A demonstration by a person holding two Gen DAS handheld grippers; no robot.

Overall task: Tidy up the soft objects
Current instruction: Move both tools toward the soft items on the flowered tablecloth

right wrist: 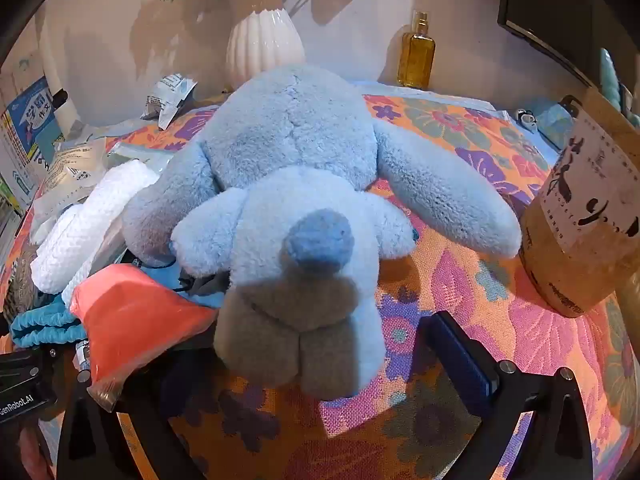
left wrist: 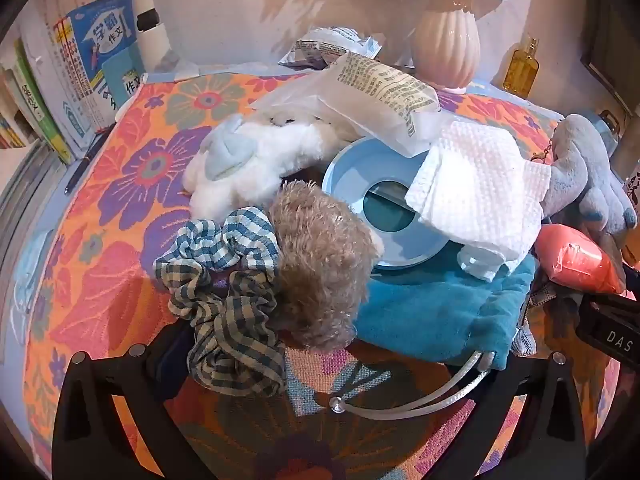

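Left wrist: jaws wide, empty | scrunchie [left wrist: 224,292] hides left pad | right wrist: jaws wide, plush [right wrist: 296,216] fills view

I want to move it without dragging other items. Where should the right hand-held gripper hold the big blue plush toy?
Probably grip the narrow muzzle end of the blue plush toy, coming straight from above: it points at the open right hand-held gripper and lies between its fingers.
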